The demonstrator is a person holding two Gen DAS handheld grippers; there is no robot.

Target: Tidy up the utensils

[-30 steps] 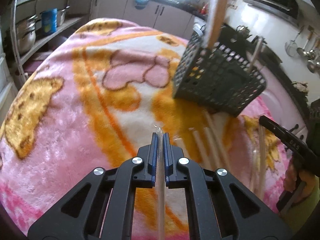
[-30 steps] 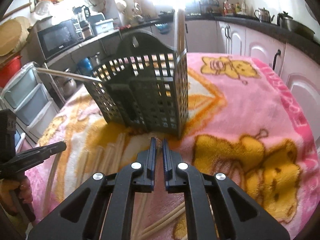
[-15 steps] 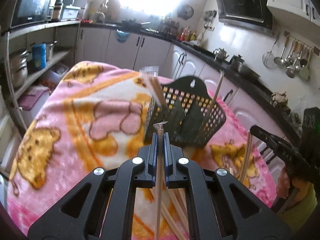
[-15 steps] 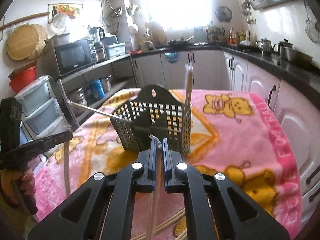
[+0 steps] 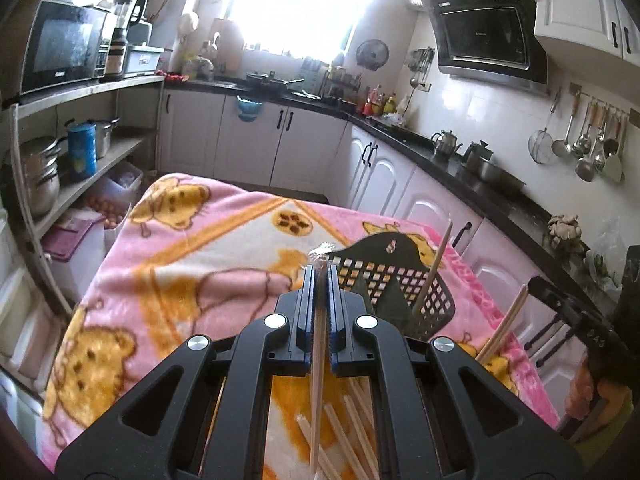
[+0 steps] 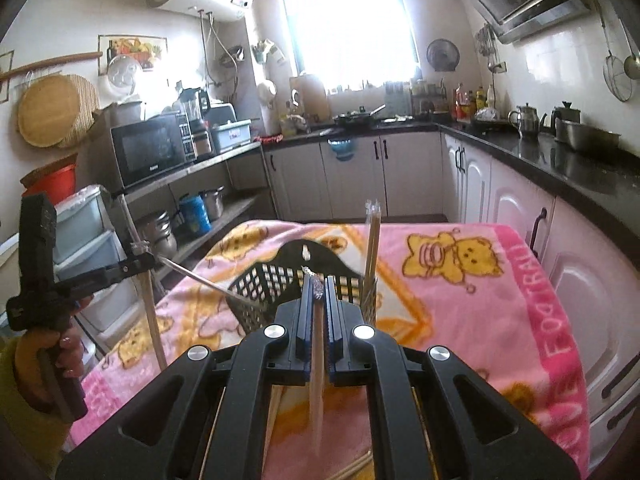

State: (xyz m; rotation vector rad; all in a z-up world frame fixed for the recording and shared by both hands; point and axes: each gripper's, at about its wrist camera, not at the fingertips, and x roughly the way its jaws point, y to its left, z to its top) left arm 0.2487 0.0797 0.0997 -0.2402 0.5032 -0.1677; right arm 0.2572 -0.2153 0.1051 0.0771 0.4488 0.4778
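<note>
Clearly both your left gripper (image 5: 319,280) and right gripper (image 6: 318,292) pinch wrapped chopsticks (image 5: 318,368): light, stiff, slippery; grip mid-shaft toward the basket (image 6: 280,284).

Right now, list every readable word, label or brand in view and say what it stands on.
"FOOTRAIL" (last letters uncertain): pink border of the blanket.
Microwave brand: too blurred to read.
Range hood logo: too small.
Right gripper side marking: unreadable.
Blue canister print: blurred.

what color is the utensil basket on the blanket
Black, with an open grid wall: the basket shows best in the right wrist view.
</note>
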